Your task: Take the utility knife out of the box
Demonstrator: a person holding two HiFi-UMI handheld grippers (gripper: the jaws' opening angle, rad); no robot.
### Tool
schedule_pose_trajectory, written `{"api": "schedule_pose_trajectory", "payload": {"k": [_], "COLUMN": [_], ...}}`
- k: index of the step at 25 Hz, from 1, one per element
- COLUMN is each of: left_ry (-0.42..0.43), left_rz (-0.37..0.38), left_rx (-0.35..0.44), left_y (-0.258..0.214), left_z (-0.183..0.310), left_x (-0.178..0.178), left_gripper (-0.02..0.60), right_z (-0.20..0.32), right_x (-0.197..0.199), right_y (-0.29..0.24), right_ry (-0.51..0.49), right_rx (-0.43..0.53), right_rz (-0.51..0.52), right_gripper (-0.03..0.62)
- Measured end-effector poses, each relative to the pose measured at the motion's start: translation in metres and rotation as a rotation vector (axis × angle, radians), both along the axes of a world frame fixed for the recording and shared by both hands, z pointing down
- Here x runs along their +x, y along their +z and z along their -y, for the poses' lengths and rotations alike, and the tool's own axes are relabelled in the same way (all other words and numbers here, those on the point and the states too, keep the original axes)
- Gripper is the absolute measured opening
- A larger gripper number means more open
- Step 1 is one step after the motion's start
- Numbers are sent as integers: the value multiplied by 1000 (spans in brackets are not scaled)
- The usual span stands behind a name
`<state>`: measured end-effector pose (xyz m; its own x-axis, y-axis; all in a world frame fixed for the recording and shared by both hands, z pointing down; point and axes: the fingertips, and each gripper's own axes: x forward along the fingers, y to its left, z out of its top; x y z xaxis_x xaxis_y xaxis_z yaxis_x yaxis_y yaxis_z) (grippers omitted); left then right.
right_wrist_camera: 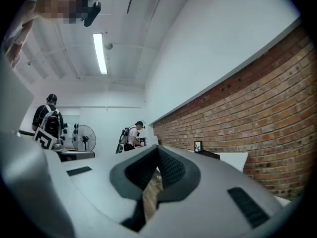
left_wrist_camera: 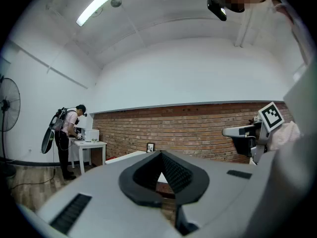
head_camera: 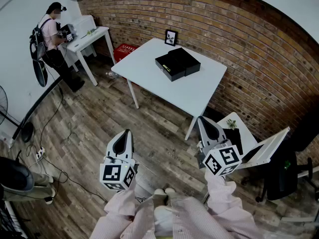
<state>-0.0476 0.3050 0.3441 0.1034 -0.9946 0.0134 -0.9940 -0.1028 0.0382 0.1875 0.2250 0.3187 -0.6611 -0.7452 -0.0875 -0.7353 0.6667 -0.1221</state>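
Black box [head_camera: 178, 63]: it lies on the white table [head_camera: 144, 78], toward the side nearest the brick wall [head_camera: 224, 29]. We cannot see the utility knife in any view, and we cannot tell whether the lid sits square on the box.

Small picture frame [head_camera: 171, 37]: upright at the table's far corner, just beyond the box.

Left gripper [head_camera: 125, 132]: held level over the wooden floor [head_camera: 89, 113], well short of the table, pointing toward it. Its own view shows the two ribbed pads meeting at the tip with nothing between them.

Right gripper [head_camera: 204, 119]: level beside the left one and equally far from the box. Its jaws are pressed together and empty.

Both are carried on pink-sleeved arms at the bottom of the head view.

Surroundings: a red basket [head_camera: 125, 51] on the floor behind the table. A second person [head_camera: 50, 34] with a backpack stands at a small white table [head_camera: 87, 39] in the far left corner. A standing fan [head_camera: 3, 103] shows at the left edge.
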Motion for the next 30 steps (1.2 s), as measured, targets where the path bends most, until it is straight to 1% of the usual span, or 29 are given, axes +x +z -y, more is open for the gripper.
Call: {"api": "schedule_pose_trajectory", "payload": {"k": [4,9,15,19,23,27,30], "left_ry": [-4,-13,-22,-28,-39,-51,-65], "left_rz": [-8,-18,-30,-33,-40,-42,-43], "left_rx": [-3,-2,-4,-2,-6,-24,-39], "left_y": [1,0,1,3,6,14,20], "left_z": [-2,-2,4,7,10,12,13], "left_x": [-3,-3,2,7,11,16,17], "left_gripper": [-8,-8,-8,-8,-8,-8,-8], "right_z": [0,4,16,24,31,38,44], "right_x": [2,6,9,14,19,23,23], "right_y": [-1,-5,9,17,23,28,32], "right_ry": [15,9,15,10,8,13,9], "right_rx": [-2,8,-34,-59,-68,-70,-74], "right_rz": [10,61,33,45,40,49,31], "right_gripper": [2,3,6,90,104,151,155]}}
